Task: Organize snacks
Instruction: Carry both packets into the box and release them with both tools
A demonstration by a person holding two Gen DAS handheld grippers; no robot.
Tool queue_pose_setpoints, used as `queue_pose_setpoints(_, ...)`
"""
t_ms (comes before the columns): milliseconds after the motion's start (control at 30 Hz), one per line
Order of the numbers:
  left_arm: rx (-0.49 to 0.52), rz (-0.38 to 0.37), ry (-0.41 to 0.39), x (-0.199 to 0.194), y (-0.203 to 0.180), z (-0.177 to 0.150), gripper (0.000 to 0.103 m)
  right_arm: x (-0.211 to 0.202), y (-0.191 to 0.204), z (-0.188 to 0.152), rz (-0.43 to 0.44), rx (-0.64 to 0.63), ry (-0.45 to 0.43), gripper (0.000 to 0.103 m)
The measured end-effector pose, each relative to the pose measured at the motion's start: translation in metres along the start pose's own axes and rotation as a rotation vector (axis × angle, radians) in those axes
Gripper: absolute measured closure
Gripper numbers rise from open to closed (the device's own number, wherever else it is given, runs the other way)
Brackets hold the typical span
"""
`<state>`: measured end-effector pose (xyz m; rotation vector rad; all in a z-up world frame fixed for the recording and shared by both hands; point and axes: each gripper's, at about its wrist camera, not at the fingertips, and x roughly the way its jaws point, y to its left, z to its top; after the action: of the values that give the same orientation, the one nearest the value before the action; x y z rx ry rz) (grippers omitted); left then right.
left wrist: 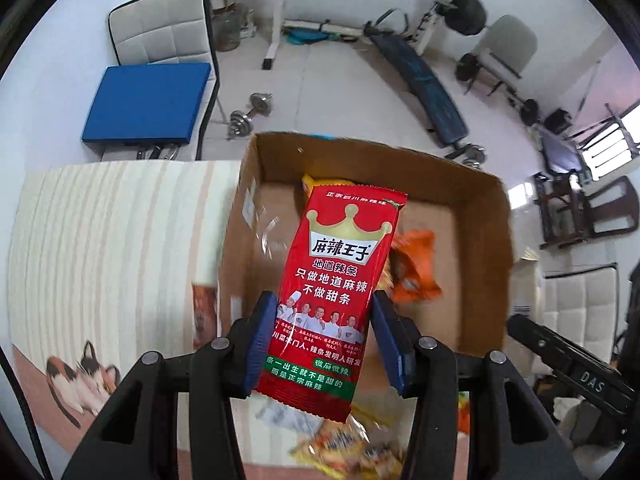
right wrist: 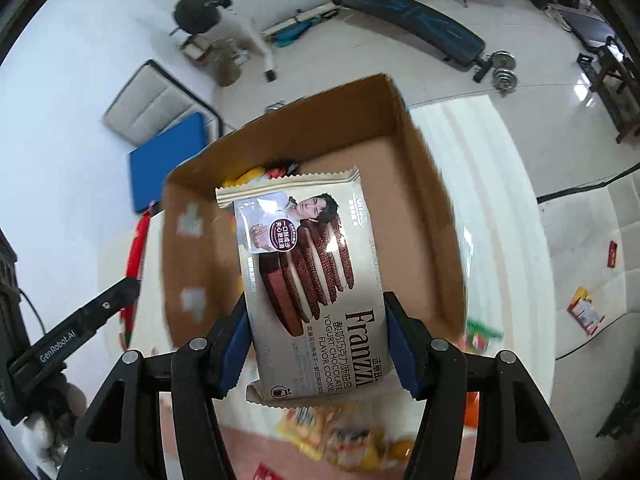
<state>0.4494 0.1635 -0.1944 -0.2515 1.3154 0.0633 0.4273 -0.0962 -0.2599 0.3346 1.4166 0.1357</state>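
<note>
My left gripper [left wrist: 325, 312] is shut on a red spicy-strip packet [left wrist: 336, 280], held up over an open cardboard box [left wrist: 460, 176]. An orange packet [left wrist: 416, 268] and a yellow one [left wrist: 316, 182] lie inside the box. In the right wrist view my right gripper [right wrist: 316, 320] is shut on a beige Franzzi cookie packet [right wrist: 308, 264], also hanging over the same cardboard box [right wrist: 424, 184]. Yellow and red packets [right wrist: 260, 172] show at the box's far wall. The other gripper [right wrist: 80, 328] appears at the left edge there.
The box stands on a table with a striped cloth [left wrist: 112, 240] that has a cat print [left wrist: 80, 376]. Loose snack packets [left wrist: 348, 448] lie below the grippers. Behind are a chair with a blue cushion [left wrist: 148, 104], dumbbells [left wrist: 250, 114] and a weight bench [left wrist: 424, 88].
</note>
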Motion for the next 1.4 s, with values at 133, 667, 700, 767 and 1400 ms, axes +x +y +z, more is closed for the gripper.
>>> queue_pose_setpoints(133, 0.003, 0.047, 0.051, 0.036, 0.000, 0.029, 0.057, 0.031, -0.002, 0.033, -0.069, 0.005, 0.015, 0.039)
queue_pose_setpoints(667, 0.018, 0.105, 0.144, 0.092, -0.003, 0.064, 0.052, 0.080, -0.004, 0.083, -0.158, -0.035, 0.037, 0.011)
queue_pose_setpoints(700, 0.017, 0.095, 0.137, 0.090, -0.004, 0.065, 0.045, 0.079, -0.002, 0.081, -0.159, -0.038, 0.038, 0.011)
queue_pose_setpoints(767, 0.019, 0.080, 0.128, 0.084, -0.005, 0.063, 0.036, 0.076, 0.001, 0.078, -0.156, -0.049, 0.037, 0.011)
queue_pose_setpoints(1400, 0.113, -0.001, -0.028, -0.023, -0.026, -0.034, 0.013, -0.018, 0.034, -0.038, -0.019, -0.162, -0.033, 0.009)
